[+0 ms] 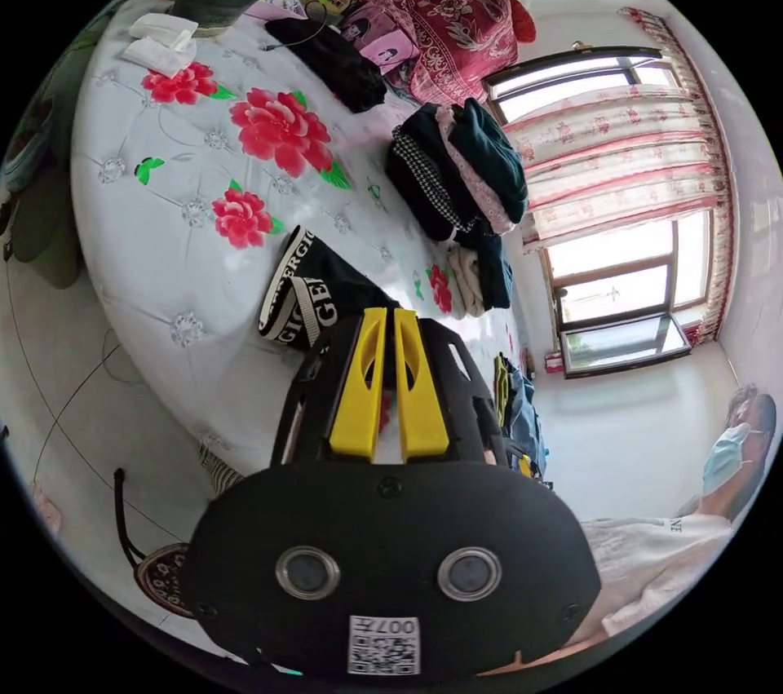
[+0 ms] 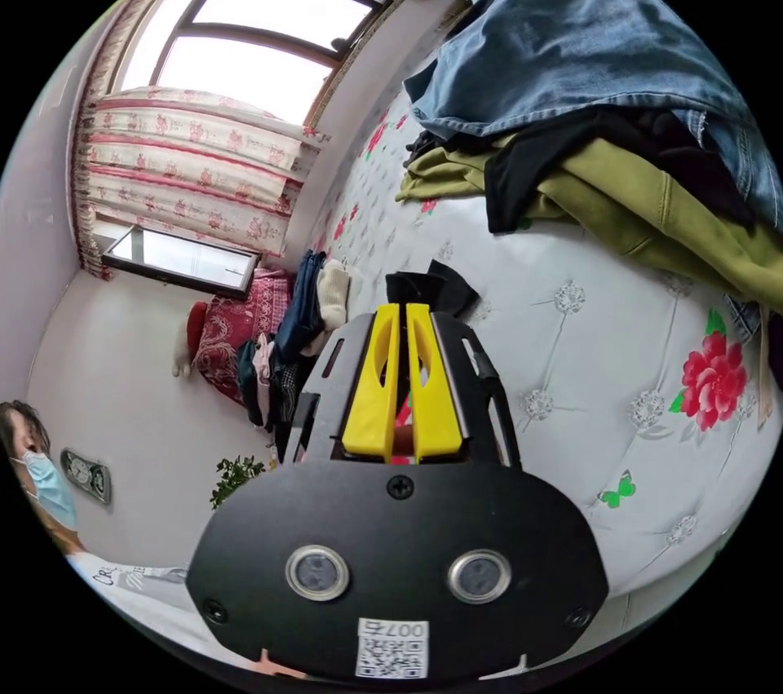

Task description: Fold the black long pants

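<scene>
Both views are bright with daylight. In the left gripper view the light comes through a window (image 1: 620, 270) at the right, its panes washed out to near white. In the right gripper view the same kind of glare fills the window (image 2: 269, 17) at the upper left. The glossy white bed cover (image 1: 163, 237) carries soft sheen, and shadows under the clothes are faint. Each picture is a round fisheye circle inside black corners; straight lines bow strongly toward the rim. The centre is sharp, while the outermost edge looks slightly soft.
</scene>
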